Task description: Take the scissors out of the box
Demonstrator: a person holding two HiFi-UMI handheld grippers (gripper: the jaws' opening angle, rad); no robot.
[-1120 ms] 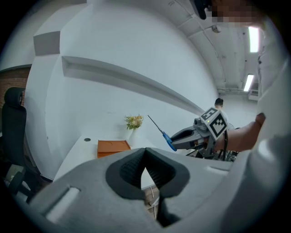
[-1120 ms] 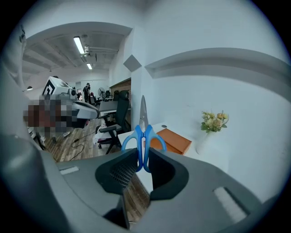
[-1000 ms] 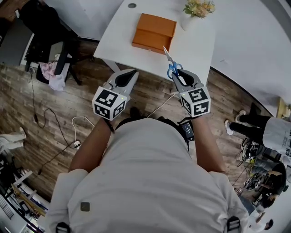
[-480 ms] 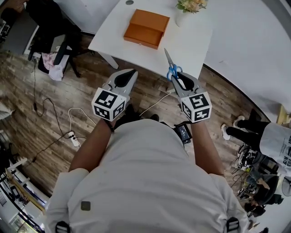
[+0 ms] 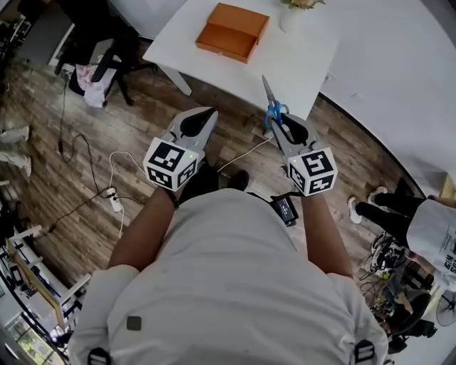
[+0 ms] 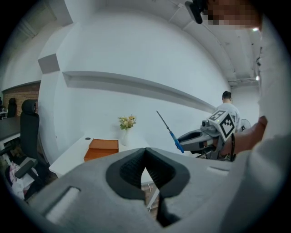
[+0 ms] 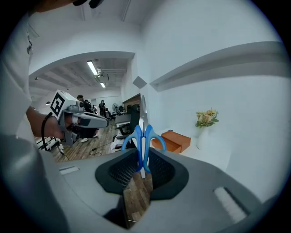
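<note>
Wood floor (image 5: pixel 85 135), white table (image 5: pixel 306 64) ahead. R gripper (image 5: pixel 281 122) is clamped on blue-handled scissors (image 5: pixel 268 93) by the handles, blades fwd, in the air, well apart from the orange box (image 5: pixel 231 32). L gripper (image 5: pixel 205 114) closed, empty. Box sits on the table, flower vase (image 5: pixel 291 16) near. Removal looks done; set-down maybe left.

White T-shirt (image 5: pixel 228 278), grey claws (image 5: pixel 208 112) (image 5: pixel 280 122), checkered cubes (image 5: pixel 171 162)

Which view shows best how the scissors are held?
The right gripper view: the right gripper clamps the scissors by their blue handles. The head view shows them from above, blades forward; the left gripper view, only small.
</note>
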